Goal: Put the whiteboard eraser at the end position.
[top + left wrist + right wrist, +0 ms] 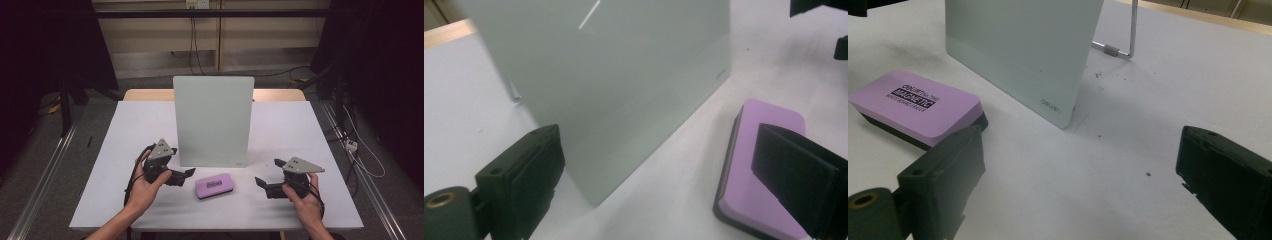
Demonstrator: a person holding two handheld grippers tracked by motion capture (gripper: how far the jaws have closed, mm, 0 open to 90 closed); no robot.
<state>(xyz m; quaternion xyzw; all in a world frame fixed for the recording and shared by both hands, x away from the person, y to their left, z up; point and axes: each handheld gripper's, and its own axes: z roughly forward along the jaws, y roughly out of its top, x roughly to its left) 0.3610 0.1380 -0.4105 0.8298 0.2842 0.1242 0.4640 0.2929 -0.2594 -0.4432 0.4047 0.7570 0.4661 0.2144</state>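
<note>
White table point(125, 150): upright pale glass board point(213, 120) at centre, purple eraser point(214, 185) lying just before it.

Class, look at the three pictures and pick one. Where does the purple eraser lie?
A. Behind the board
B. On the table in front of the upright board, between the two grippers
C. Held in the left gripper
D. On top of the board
B: the purple eraser lies flat on the table in front of the upright board, with the left gripper and right gripper open on either side.
</note>
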